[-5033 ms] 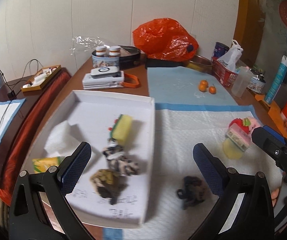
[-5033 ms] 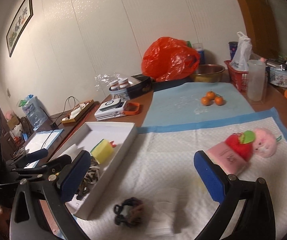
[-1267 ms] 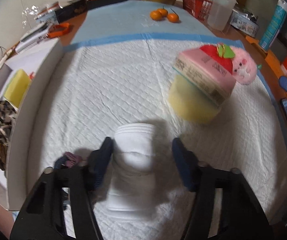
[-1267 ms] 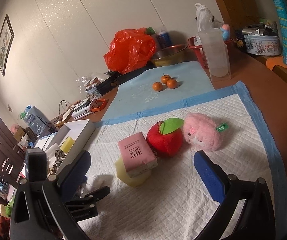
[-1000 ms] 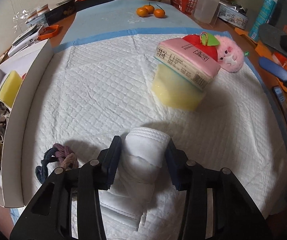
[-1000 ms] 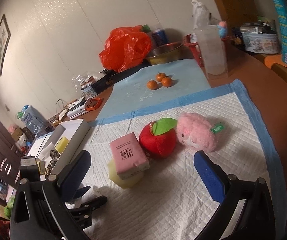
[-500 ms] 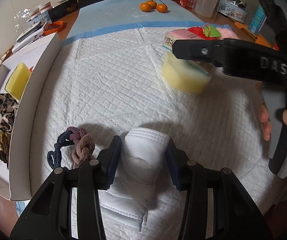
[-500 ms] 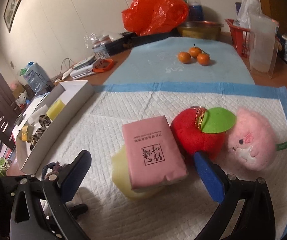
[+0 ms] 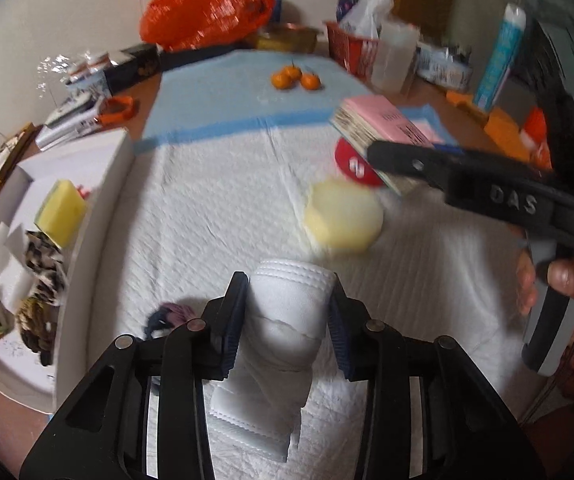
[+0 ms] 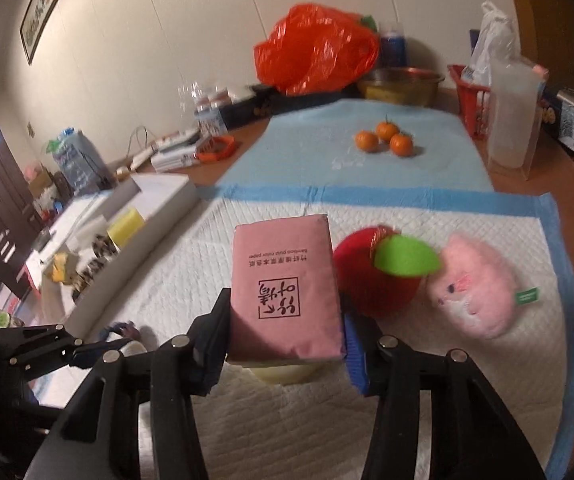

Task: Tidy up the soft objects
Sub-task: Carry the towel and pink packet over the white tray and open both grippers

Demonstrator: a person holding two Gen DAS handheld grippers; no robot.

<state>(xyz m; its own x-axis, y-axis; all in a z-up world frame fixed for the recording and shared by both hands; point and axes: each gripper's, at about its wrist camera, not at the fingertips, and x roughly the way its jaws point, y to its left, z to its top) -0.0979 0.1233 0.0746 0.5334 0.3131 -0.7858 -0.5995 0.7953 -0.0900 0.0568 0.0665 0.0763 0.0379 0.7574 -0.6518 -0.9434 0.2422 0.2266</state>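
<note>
My left gripper [image 9: 287, 318] holds a white rolled wrap [image 9: 287, 312] just above the white quilted pad [image 9: 215, 200]; its jaws are closing, pads pressing both sides of the roll. My right gripper [image 10: 287, 346] is closing on a pink tissue pack [image 10: 285, 284], pads against its edges, and the pack is raised off the round yellow sponge [image 9: 343, 220]. Beside the pack lie a red apple plush [image 10: 375, 280] and a pink plush [image 10: 475, 296]. A braided scrunchie [image 9: 167, 314] lies left of the wrap. The white tray [image 9: 99, 208] at the left holds a yellow sponge and other scrunchies.
Three small oranges [image 9: 295, 76] sit on the blue mat [image 10: 307, 152] beyond the pad. An orange plastic bag [image 9: 207, 4], a red basket [image 9: 351, 48] and a clear jug [image 10: 515, 120] line the back. A person's hand [image 9: 567, 280] grips the right tool.
The right gripper went from wide open to closed on the pink pack and lifted it off the yellow sponge. The left gripper rose a little with the white wrap.
</note>
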